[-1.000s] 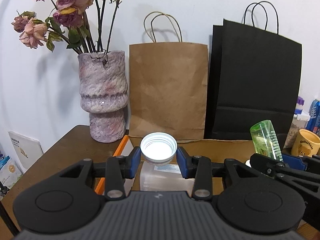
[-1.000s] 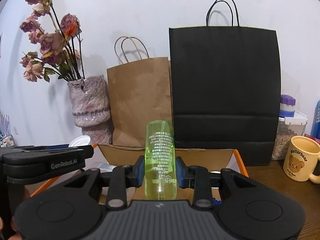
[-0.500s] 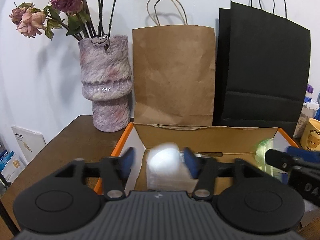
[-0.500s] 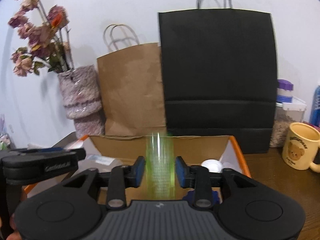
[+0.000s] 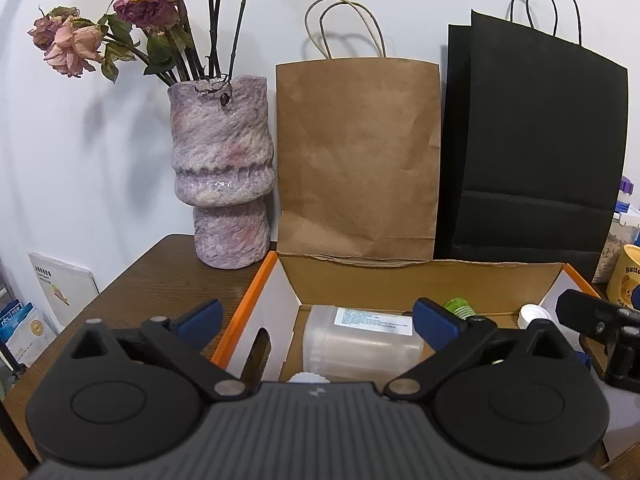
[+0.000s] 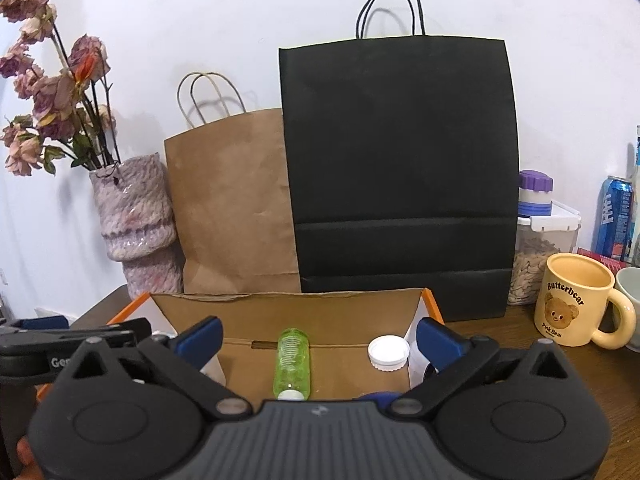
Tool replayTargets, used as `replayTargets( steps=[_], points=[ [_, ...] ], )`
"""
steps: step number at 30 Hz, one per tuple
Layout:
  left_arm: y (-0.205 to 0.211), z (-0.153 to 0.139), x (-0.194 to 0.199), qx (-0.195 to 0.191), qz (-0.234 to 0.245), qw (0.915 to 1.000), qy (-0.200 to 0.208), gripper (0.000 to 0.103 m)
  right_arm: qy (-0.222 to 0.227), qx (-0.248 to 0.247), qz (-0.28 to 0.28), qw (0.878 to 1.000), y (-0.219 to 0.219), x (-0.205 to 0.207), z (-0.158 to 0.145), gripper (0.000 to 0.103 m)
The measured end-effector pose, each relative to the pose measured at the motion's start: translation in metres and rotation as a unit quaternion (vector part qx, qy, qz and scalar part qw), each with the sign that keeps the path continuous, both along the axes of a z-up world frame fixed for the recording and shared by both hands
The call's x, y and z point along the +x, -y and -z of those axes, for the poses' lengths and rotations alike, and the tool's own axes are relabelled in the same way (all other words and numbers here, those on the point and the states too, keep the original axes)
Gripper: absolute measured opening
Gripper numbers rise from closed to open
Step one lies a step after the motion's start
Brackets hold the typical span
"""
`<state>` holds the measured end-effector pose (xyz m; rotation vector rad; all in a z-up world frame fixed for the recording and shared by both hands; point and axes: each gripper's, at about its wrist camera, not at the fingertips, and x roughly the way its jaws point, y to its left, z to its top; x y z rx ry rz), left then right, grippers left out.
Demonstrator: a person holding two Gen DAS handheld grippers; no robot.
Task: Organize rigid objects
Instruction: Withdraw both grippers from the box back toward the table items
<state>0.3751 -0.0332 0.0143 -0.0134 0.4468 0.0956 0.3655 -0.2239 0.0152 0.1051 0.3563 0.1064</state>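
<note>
- Your left gripper (image 5: pixel 316 314) hangs over the near left end of the box, blue fingers (image 5: pixel 434 320) spread wide, nothing between them
- Your right gripper (image 6: pixel 318 334) hangs over the near right part of the box, fingers (image 6: pixel 200 338) wide apart too, empty
- Cardboard box (image 5: pixel 400 270) with orange edges sits right under both tools, flaps open
- Clear plastic jar (image 5: pixel 362 340) lies on its side at the left end of the box floor, label up, white ridged cap (image 5: pixel 308 378) pointing toward you; that one looks placed
- Green bottle (image 6: pixel 292 360) lies flat mid-box, pale cap toward you, apart from the jar; looks placed too
- White lid (image 6: pixel 388 352) rests near the right wall of the box, just beside the green bottle but not touching
- Something blue (image 6: pixel 376 396) peeks over the tool body at the near edge, can't tell what it is
- So at least three rigid items are in; judging by this, you're well into the job
- Outside the box, on the table to the right: yellow bear mug (image 6: pixel 578 304), seed container (image 6: pixel 540 248) with purple-topped jar, blue can (image 6: pixel 614 216); can't tell if those are yours to pack
- Far back against the wall: vase (image 5: pixel 224 172) with dried roses, brown paper bag (image 5: pixel 356 156), black paper bag (image 6: pixel 400 168); likely just backdrop
</note>
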Motion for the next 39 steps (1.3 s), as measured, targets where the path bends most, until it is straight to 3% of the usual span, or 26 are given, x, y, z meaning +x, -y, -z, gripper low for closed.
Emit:
replayTargets(
  steps=[18,39],
  points=[
    [0.000,-0.009,-0.024,0.000,0.007,0.9999,0.009,0.103,0.023,-0.015,-0.010,1.000,0.000,-0.035,-0.013,0.103],
    [0.003,0.002,-0.109,0.010,0.025,0.9996,-0.001,0.103,0.003,-0.050,-0.021,0.999,0.008,-0.118,-0.001,0.103]
  ],
)
